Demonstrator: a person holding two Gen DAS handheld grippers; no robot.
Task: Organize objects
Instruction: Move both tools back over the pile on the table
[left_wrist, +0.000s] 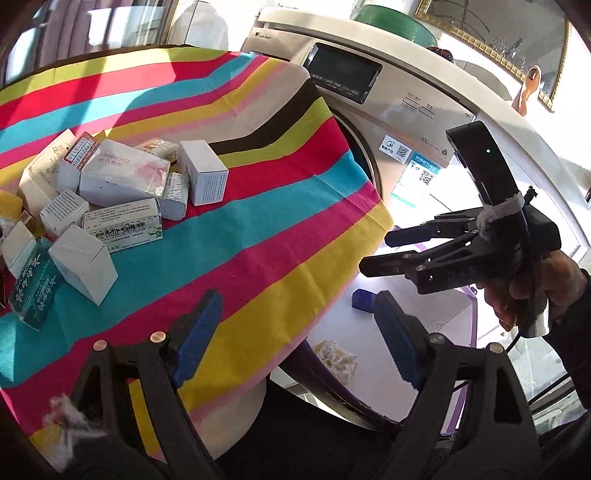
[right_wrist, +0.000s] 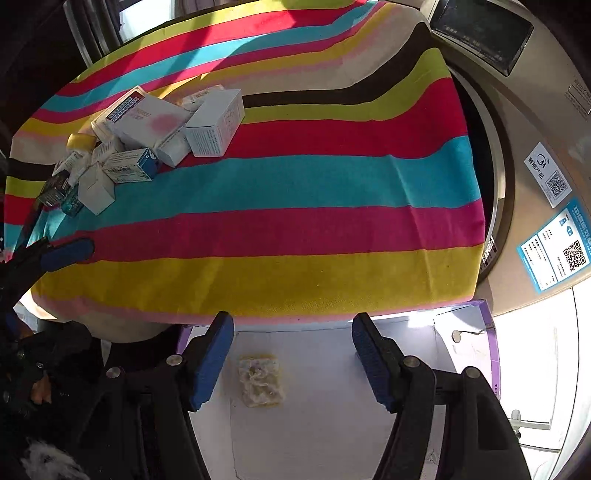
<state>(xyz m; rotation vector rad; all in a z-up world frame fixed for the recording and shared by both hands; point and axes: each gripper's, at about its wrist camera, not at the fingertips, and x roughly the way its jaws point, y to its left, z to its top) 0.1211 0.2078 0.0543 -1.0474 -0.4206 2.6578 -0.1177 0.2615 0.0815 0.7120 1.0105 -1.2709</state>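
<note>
A pile of small cardboard boxes (left_wrist: 107, 206) lies at the left of a round table with a striped cloth (left_wrist: 258, 192); the pile also shows in the right wrist view (right_wrist: 147, 144). A white box with purple edges (right_wrist: 332, 406) sits on the floor below the table edge and holds a pale yellow packet (right_wrist: 260, 380); a blue object (left_wrist: 364, 301) lies in it too. My left gripper (left_wrist: 295, 332) is open and empty over the table's near edge. My right gripper (right_wrist: 291, 358) is open and empty above the floor box; it also shows in the left wrist view (left_wrist: 380, 251).
A front-loading washing machine (left_wrist: 406, 122) stands close behind the table, with its door opening (right_wrist: 476, 155) next to the cloth's edge. A green basin (left_wrist: 388, 22) rests on top of it. A bright window lies to the right.
</note>
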